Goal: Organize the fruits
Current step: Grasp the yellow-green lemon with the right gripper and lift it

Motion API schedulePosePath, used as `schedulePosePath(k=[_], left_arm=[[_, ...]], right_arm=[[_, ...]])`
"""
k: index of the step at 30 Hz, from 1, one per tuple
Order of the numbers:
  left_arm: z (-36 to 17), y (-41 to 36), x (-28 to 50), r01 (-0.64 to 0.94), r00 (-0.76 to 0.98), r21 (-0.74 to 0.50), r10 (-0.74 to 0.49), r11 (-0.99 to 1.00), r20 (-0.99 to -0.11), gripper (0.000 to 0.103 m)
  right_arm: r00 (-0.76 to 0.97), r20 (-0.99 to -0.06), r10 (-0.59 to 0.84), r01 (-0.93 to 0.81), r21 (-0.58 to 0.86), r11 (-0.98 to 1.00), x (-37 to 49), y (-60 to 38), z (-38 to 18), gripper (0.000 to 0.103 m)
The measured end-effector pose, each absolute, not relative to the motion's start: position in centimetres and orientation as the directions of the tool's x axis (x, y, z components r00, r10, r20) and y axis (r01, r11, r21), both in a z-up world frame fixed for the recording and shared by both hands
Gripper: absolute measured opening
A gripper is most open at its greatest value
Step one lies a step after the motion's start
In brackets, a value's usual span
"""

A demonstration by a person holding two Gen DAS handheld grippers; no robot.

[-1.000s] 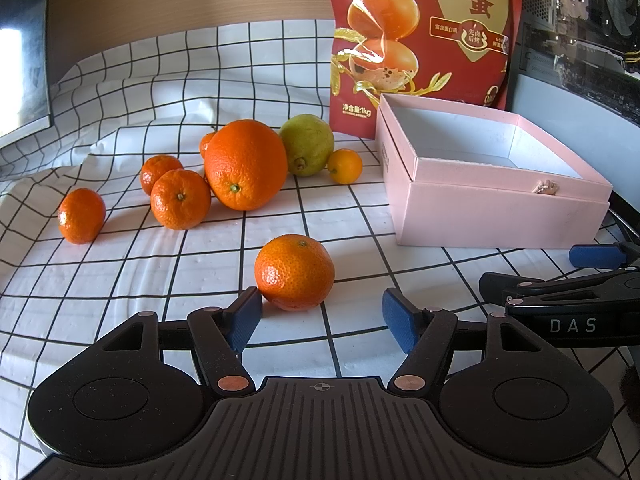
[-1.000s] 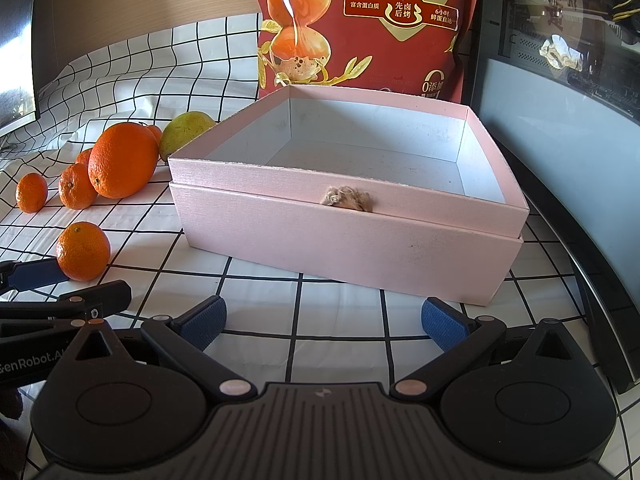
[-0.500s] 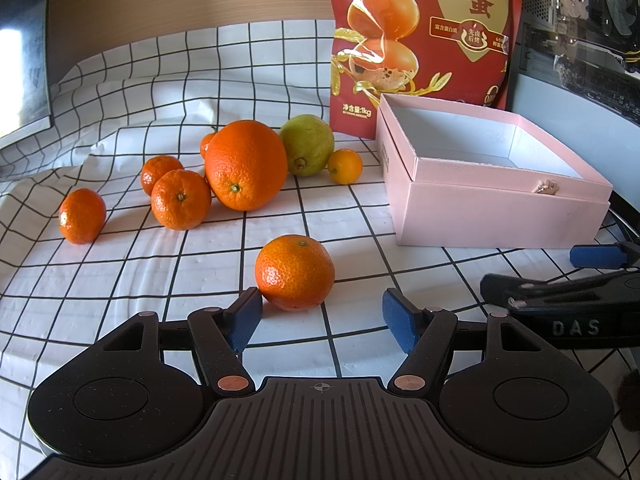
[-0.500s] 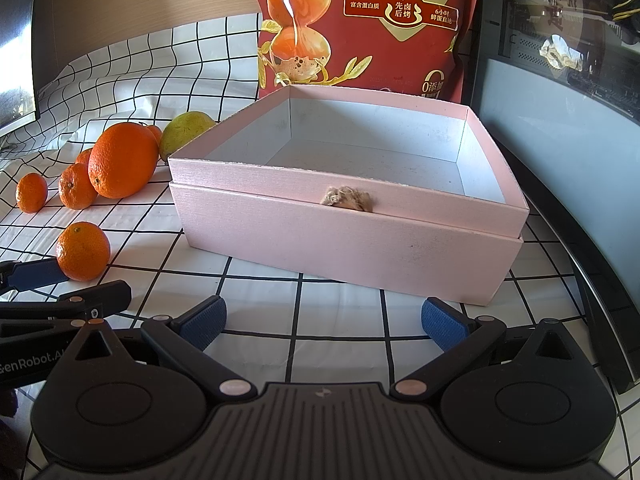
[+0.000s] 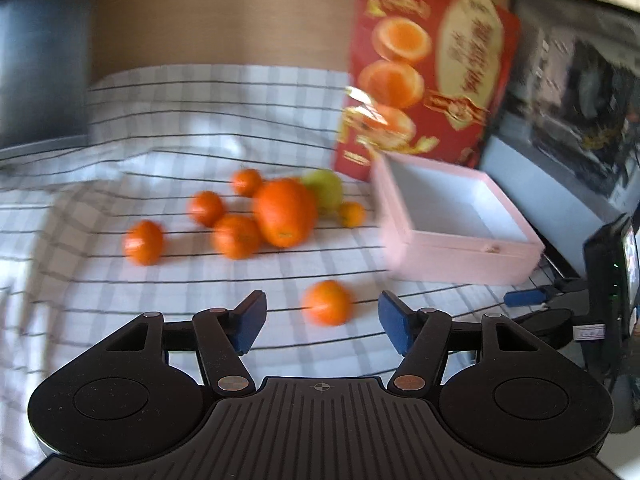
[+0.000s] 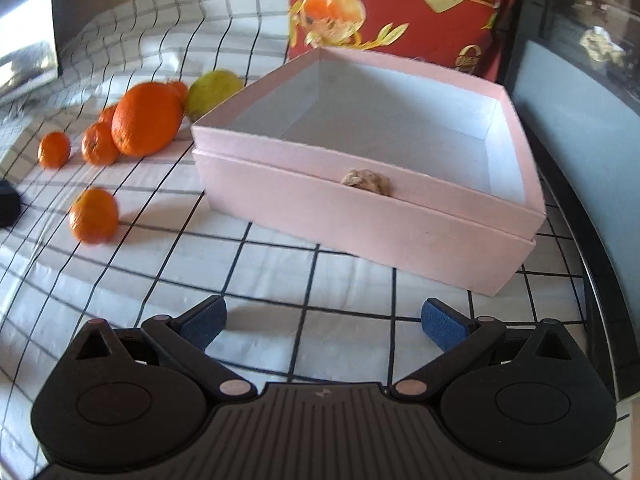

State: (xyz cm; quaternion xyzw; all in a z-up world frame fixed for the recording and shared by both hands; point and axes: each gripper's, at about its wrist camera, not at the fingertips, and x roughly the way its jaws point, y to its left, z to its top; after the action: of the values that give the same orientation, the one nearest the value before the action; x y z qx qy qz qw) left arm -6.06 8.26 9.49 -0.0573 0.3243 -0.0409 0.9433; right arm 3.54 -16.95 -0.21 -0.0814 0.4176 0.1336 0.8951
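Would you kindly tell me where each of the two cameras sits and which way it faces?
Left wrist: on the left gripper, looking down across the checked cloth at the lone small orange mandarin; jaws closing, nothing between them.
Right wrist: on the right gripper, facing the empty pink cardboard box; jaws open.
Shared: mandarin, box, fruit pile.

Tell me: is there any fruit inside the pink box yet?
No. In the right wrist view the pink box shows only its bare white inside, and the oranges, like the lone tangerine, lie on the cloth.

Oranges [image 5: 285, 213] and a pear [image 5: 326, 190] (clustered) lie beside the empty pink box [image 6: 400, 216]
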Motion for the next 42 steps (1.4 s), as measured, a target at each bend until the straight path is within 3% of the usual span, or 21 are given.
schedulePosePath(k=[2, 7, 12, 18, 22, 24, 26, 27, 32, 39, 42], left_arm=[[9.9, 10.9, -7.5, -0.031, 0.791, -0.128, -0.054, 0.991, -0.609, 0.067], [9.8, 17.6, -10.9, -0.266, 0.775, -0.179, 0.100, 0.947, -0.624, 0.067], [9.1, 20.6, -13.4, -0.405, 0.745, -0.234, 0.171, 0.884, -0.644, 0.067], [8.7, 22.2, -15.7, -0.494, 0.720, -0.254, 0.228, 0.832, -0.655, 0.067], [8.6, 22.7, -16.5, -0.506, 0.729, -0.287, 0.225, 0.813, -0.647, 0.067], [8.4, 22.7, -16.4, -0.489, 0.740, -0.308, 0.201, 0.816, -0.642, 0.067], [8.1, 22.6, -15.7, -0.467, 0.745, -0.318, 0.173, 0.825, -0.645, 0.067], [8.0, 22.4, -15.2, -0.454, 0.744, -0.318, 0.158, 0.832, -0.649, 0.067], [7.3, 20.3, -10.6, -0.286, 0.754, -0.303, 0.019, 0.909, -0.656, 0.067], [6.3, 12.7, -1.1, 0.115, 0.671, -0.281, -0.283, 0.953, -0.685, 0.067], [5.6, 9.1, 1.8, 0.228, 0.623, -0.185, -0.290, 0.956, -0.727, 0.067]], right_arm=[[0.603, -0.772, 0.200, -0.355, -0.035, 0.934, 2.9, -15.9, 0.5, 0.095], [0.597, -0.708, 0.377, -0.581, -0.059, 0.812, -1.4, -10.6, 3.5, 0.095], [0.369, -0.716, 0.593, -0.791, 0.093, 0.605, -4.1, -4.4, 4.6, 0.095], [0.199, -0.713, 0.672, -0.885, 0.165, 0.436, -6.2, 3.2, 4.1, 0.095], [0.144, -0.751, 0.644, -0.908, 0.158, 0.387, -7.2, 6.7, 2.3, 0.094], [0.152, -0.768, 0.622, -0.920, 0.120, 0.372, -7.6, 7.2, 1.5, 0.089], [0.156, -0.774, 0.614, -0.924, 0.106, 0.368, -7.4, 7.0, 1.1, 0.071], [0.151, -0.773, 0.617, -0.925, 0.109, 0.363, -7.3, 6.6, 0.9, 0.067], [0.202, -0.758, 0.620, -0.897, 0.112, 0.429, -6.1, 4.3, 1.3, 0.067], [0.440, -0.745, 0.501, -0.716, 0.046, 0.696, -3.3, -2.4, 2.7, 0.067], [0.504, -0.754, 0.422, -0.601, 0.045, 0.798, -1.9, -5.6, 2.8, 0.067]])
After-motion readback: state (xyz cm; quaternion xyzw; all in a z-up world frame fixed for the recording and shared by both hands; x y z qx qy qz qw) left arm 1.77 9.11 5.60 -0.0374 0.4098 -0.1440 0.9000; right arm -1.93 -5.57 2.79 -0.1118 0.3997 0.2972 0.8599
